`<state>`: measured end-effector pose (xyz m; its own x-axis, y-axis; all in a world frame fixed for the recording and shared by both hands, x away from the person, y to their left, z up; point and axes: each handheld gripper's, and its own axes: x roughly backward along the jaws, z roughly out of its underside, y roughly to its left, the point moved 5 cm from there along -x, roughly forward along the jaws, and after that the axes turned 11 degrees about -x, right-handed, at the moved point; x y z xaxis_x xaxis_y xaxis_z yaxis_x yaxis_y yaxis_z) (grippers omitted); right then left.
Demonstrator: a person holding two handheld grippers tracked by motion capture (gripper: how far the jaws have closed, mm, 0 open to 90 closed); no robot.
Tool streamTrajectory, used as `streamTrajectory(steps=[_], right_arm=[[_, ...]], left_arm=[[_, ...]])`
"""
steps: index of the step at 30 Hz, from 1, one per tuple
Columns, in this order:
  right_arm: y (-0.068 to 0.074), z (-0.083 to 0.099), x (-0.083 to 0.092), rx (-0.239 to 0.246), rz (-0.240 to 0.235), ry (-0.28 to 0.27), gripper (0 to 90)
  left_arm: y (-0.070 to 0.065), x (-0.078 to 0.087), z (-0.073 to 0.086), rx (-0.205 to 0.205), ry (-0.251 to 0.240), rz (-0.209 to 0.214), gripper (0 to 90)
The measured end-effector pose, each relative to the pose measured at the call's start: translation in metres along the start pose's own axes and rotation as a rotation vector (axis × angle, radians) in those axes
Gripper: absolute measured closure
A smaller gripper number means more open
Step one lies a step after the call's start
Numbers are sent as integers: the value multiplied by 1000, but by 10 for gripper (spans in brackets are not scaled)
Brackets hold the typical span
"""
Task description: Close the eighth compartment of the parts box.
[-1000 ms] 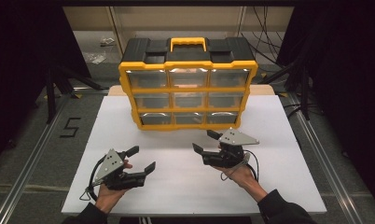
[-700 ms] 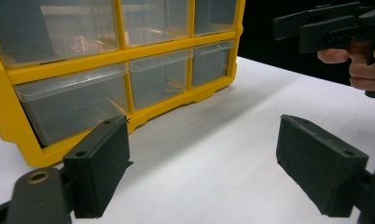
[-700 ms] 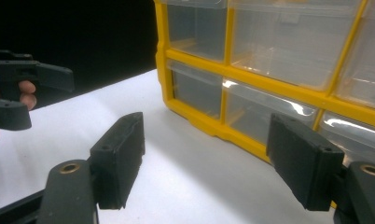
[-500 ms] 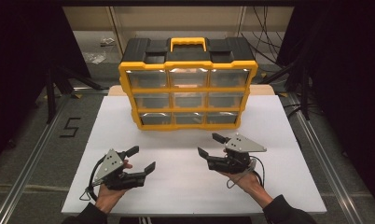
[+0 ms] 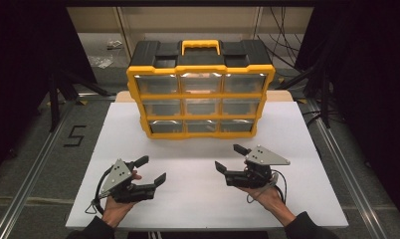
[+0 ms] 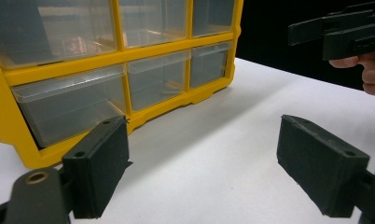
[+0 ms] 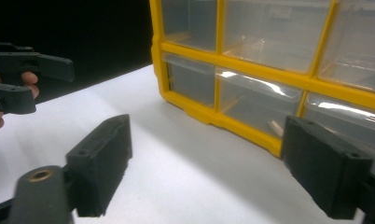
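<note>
Both hand-held grippers, L (image 5: 150,170) & R (image 5: 229,158), wide open w/ nothing held (R's jaws just opened further), aimed at drawer organizer (image 5: 200,89) upright mid-tabletop (image 5: 297,134), prob. readying a drawer pull.

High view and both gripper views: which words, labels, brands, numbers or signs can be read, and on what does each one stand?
"5": a black figure on the grey floor, left of the white table.
The yellow and black drawer organizer: no label or brand can be read on it; the clear drawers bear no readable text.
Both grippers: no readable marking.
</note>
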<state>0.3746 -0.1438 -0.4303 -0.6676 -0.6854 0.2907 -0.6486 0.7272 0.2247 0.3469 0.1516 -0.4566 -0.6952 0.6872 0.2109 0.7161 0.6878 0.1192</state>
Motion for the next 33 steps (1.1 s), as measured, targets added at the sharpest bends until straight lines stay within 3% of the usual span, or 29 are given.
streamTrajectory(steps=[33], right_arm=[[-5, 7, 23, -23, 35, -33, 104]], left_arm=[[-3, 0, -2, -7, -12, 16, 162]])
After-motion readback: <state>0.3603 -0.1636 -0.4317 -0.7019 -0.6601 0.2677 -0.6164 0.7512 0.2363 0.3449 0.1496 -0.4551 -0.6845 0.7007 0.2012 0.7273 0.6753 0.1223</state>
